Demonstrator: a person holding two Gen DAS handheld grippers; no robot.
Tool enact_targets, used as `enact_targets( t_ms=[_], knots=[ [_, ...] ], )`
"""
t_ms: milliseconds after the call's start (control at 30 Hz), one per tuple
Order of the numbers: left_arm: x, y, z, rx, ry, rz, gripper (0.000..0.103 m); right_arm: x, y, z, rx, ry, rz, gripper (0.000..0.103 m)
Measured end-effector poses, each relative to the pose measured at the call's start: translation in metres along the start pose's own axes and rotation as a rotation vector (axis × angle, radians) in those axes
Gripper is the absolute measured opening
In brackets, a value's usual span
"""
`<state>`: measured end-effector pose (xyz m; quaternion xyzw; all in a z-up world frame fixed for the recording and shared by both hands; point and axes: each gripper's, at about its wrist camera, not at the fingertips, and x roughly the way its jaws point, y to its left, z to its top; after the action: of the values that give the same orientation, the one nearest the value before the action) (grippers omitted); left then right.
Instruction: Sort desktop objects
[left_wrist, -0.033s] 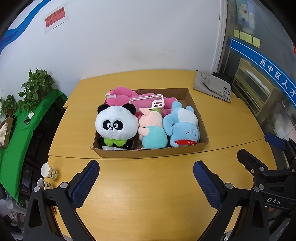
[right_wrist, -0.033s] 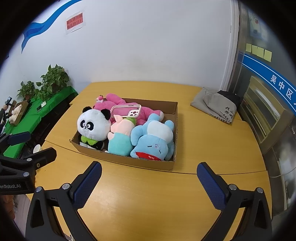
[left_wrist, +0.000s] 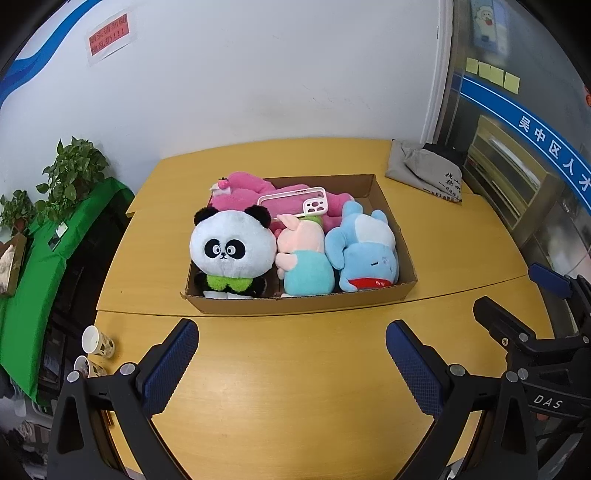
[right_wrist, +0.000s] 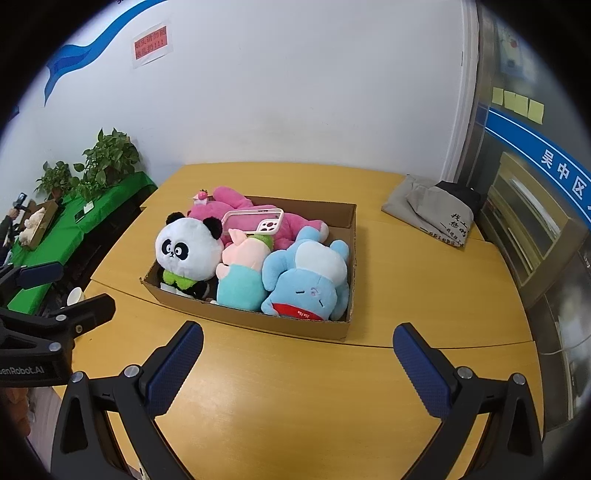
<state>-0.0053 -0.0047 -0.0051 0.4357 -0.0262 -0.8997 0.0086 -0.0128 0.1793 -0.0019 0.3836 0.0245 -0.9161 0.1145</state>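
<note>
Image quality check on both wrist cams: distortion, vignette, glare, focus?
Left wrist view: strong fisheye bowing of the table edge, dark corners, cardboard box and panda plush sharp, soft even light, faint sheen on the wood. Right wrist view: heavier black vignette ring, same barrel warp, box in focus, no harsh glare; glass cabinet at the right edge smeared.

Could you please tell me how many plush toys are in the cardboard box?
4: panda front left, pink pig front middle, blue toy front right, magenta toy along the back. More may be hidden.
</note>
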Motion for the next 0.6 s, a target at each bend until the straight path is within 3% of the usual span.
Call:
enact_targets(
  t_ms=[333, 600],
  knots=[
    [0.056, 0.034, 0.006, -0.005, 0.038, -0.08, 0.103, 0.039, 0.02, 0.004, -0.038, 0.034, -0.025, 0.103],
    [0.12, 0.072, -0.002, 0.01, 0.068, -0.17, 0.103, 0.11, 0.024, -0.009, -0.018, 0.108, 0.074, 0.103]
  ],
)
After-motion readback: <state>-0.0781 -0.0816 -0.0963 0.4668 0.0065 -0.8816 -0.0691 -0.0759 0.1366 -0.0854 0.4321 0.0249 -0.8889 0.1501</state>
